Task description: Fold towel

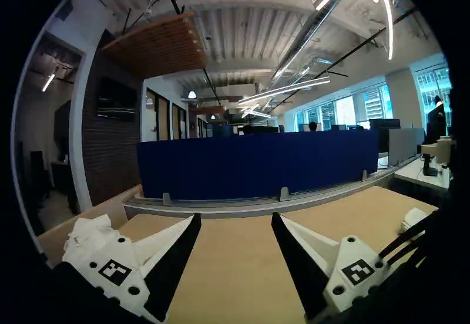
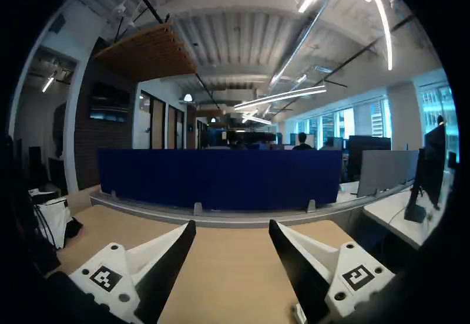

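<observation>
Two grippers low over the bare wooden table (image 1: 235, 283): left gripper (image 1: 235, 217) and right gripper (image 2: 231, 224), jaws on both spread wide, gripping nothing. Off to the right of the left jaws, by the table's right edge, a pale bundle (image 1: 415, 218), possibly the towel and probably nearer the right gripper; long axis unreadable. Beyond the far edge, a blue partition (image 1: 258, 162).

open desk (image 1: 235, 265) before blue divider (image 1: 258, 165)
</observation>
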Available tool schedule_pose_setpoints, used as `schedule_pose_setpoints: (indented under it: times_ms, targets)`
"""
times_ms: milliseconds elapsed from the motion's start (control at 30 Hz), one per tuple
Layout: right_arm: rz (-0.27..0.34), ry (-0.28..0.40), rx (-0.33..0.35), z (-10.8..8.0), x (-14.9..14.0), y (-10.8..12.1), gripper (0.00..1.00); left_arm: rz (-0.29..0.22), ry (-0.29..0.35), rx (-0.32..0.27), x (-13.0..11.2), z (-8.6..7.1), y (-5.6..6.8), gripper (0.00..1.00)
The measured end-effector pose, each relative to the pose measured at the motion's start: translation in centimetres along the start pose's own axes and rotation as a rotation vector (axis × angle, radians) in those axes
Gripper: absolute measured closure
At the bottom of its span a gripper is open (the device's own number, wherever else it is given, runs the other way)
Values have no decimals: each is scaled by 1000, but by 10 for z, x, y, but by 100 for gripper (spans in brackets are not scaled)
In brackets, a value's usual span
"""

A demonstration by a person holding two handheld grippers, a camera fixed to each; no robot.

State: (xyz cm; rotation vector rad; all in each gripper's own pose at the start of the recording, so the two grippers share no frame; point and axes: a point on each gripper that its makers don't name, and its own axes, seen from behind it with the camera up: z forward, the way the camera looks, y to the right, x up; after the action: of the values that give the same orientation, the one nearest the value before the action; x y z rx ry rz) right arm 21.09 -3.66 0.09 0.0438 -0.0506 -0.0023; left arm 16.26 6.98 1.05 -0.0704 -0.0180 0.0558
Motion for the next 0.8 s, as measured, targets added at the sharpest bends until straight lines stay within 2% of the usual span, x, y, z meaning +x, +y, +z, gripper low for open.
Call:
schedule_pose_setpoints:
  times_ms: [267,500,800]
  targets:
    - [22,-5,35,-3,-7,-10,3,54,29,18,-23,-1,-9,11]
    - [18,-12,21,0,-15,-8,3,46,33,42,-51,-4,-29,11]
    - [3,-7,17,4,-26,-14,3,37,34,53,-92,-8,-39,11]
